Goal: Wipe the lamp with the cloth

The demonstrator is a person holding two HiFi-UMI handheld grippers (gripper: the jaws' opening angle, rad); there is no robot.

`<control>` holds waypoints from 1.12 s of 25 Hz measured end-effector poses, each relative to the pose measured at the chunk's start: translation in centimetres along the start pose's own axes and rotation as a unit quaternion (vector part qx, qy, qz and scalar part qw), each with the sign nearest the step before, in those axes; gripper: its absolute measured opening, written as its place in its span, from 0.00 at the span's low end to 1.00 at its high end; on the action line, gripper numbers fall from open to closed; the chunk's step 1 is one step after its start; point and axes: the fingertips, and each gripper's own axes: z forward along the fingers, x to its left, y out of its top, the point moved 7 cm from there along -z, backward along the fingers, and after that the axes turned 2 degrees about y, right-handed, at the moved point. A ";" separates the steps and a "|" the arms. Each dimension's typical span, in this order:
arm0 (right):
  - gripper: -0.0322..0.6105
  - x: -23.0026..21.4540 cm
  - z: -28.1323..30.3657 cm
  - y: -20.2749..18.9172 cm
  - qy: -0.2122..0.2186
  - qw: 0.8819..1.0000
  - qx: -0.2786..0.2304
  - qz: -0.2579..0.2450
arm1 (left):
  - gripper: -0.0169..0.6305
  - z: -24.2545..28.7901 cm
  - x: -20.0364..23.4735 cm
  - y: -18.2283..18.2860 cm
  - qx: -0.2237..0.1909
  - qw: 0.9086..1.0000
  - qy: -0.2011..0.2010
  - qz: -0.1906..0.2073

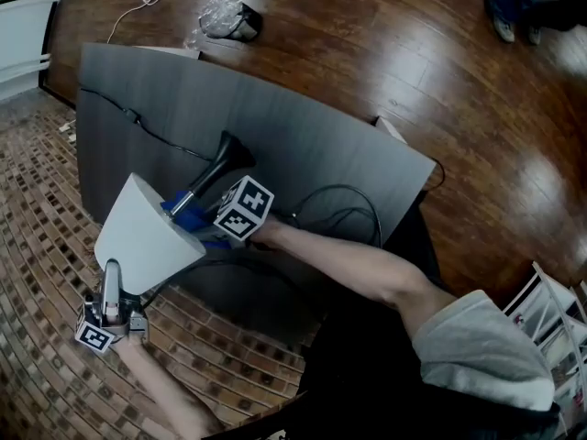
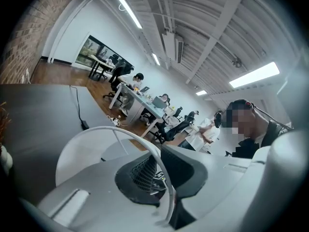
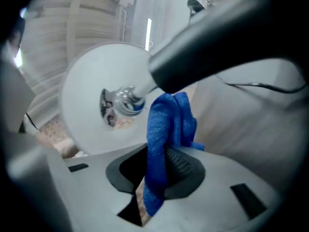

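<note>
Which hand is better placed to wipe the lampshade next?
Right. The right claw is shut on the blue cloth close to the lampshade; the left claw grips its rim.

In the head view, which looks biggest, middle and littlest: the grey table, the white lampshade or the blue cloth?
Largest to smallest:
1. grey table
2. white lampshade, held up nearer the camera, so it looks bigger
3. blue cloth, partly hidden

Grey left hand-held gripper (image 1: 111,269) and right hand-held gripper (image 1: 196,220) bear black-and-white marker cubes (image 1: 244,207); the sleeve (image 1: 481,351) is light grey.
</note>
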 end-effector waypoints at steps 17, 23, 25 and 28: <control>0.17 8.8 -13.8 16.7 0.120 0.961 -0.217 0.123 | 0.05 -0.2 -3.5 -2.6 0.078 0.987 -0.034 0.136; 0.17 2.9 -8.4 21.7 0.019 0.994 -0.106 -0.010 | 0.05 -1.1 -3.7 -3.5 0.075 0.987 -0.033 0.140; 0.17 2.6 -4.9 20.7 0.018 0.998 -0.036 -0.053 | 0.05 -1.0 -3.7 -3.4 0.069 0.988 -0.033 0.136; 0.17 3.5 -4.1 19.7 0.038 0.995 -0.012 -0.089 | 0.05 -0.3 -4.1 -3.1 0.068 0.988 -0.024 0.136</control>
